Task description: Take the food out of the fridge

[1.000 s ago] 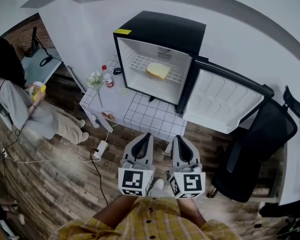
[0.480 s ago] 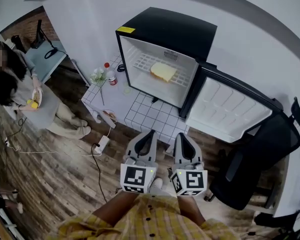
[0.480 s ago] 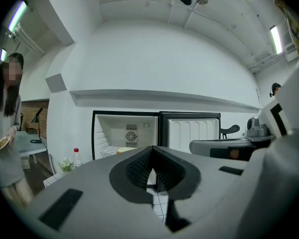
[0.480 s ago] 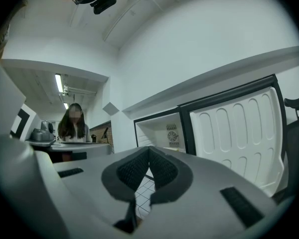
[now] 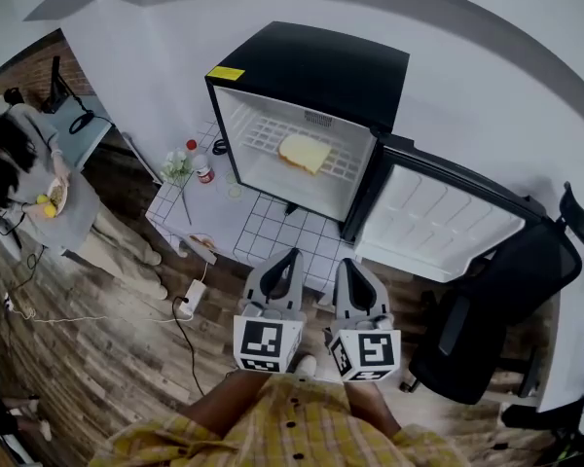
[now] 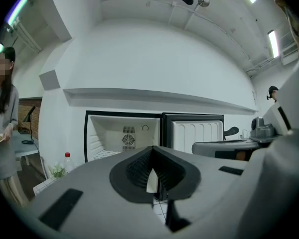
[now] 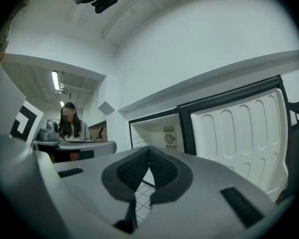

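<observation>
Jaws pressed together, empty: left gripper [image 5: 290,254], right gripper [image 5: 348,264]; food [image 5: 304,152] hidden in gripper views.

No readable text

The yellow sticker [image 5: 226,73] at the top front-left corner of the fridge [image 5: 316,61] is too small to read; the cube markers [image 5: 266,342] show only black-and-white patterns.

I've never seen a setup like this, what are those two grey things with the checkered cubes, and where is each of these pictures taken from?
They are hand-held grippers: a person holds the left gripper and right gripper. One picture looks down from a head camera; the other two look along each gripper's jaws. Both are shut and empty. Ahead, an open fridge stands on a tiled table, with pale yellow food on its shelf. A bottle stands beside it.
</observation>
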The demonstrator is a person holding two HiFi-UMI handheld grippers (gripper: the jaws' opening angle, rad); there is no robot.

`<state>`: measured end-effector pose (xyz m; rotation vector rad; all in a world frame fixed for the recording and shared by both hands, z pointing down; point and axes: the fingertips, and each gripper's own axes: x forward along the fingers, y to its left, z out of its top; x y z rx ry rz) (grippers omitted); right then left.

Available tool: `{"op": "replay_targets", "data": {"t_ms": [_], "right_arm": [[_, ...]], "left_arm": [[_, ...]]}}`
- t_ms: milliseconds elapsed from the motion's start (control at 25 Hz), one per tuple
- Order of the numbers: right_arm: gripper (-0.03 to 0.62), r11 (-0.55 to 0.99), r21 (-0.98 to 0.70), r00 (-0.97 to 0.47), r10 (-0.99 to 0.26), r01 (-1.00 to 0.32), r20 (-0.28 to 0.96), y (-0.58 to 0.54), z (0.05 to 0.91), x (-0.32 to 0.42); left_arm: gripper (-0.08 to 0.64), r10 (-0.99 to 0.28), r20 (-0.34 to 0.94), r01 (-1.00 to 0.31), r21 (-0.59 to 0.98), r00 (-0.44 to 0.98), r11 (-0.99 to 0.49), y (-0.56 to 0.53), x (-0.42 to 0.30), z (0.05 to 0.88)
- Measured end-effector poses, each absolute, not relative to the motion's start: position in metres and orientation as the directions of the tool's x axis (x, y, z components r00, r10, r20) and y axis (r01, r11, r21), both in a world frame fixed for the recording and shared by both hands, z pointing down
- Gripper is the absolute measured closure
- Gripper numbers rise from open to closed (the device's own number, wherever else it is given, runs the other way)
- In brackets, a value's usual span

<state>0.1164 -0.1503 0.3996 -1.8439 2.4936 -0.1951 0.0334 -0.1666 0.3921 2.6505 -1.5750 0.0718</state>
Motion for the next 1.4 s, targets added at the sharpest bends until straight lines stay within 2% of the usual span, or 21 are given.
{"op": "replay_targets", "data": {"t_ms": [920, 1400], "right_arm": [[0.586, 0.076, -0.065, -0.08, -0.995, -0.995, 0.061, -0.293, 0.394, 0.075], [0.586, 0.08, -0.04, -0.083, -0.995, -0.996, 0.064, -0.325, 0.389, 0.079]], "left_arm": [[0.555, -0.757, 0.046, -0.758, 0.062, 0.652, -0.649, -0.337, 0.004, 0.394], [0.555, -0.761, 0.071, -0.765, 0.043, 0.644, -0.643, -0.384, 0.018, 0.408]]}}
